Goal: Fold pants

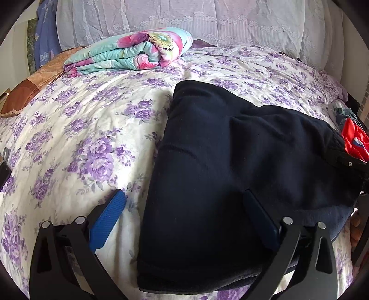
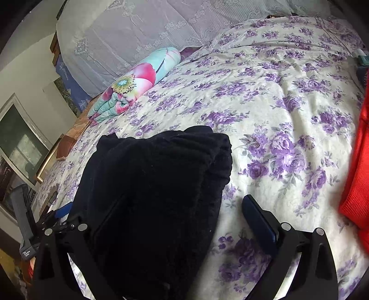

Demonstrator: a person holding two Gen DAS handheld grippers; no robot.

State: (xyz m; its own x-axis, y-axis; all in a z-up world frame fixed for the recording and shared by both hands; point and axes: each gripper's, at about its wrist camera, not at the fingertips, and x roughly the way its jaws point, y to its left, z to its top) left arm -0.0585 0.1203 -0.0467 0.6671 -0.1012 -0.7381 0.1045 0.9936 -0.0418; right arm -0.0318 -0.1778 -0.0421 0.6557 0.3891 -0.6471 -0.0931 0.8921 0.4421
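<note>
The dark navy pants (image 1: 230, 161) lie folded in a thick stack on the purple-flowered bedspread (image 1: 80, 143). My left gripper (image 1: 184, 219) is open at the stack's near left edge. Its blue left pad (image 1: 107, 221) rests on the bedspread and its right finger (image 1: 260, 219) lies over the pants. In the right wrist view the pants (image 2: 156, 184) bulge up in front of my right gripper (image 2: 182, 221), which is open. Its right finger (image 2: 260, 221) is over bare bedspread (image 2: 288, 115), and the fabric covers its left finger.
A folded turquoise and pink blanket (image 1: 129, 53) lies at the far side, before lace-covered pillows (image 1: 184, 20). A red garment (image 2: 357, 173) lies to the right of the pants. A brown cushion (image 1: 25, 92) sits at the bed's left edge. Fingers of a hand (image 1: 355, 228) show at right.
</note>
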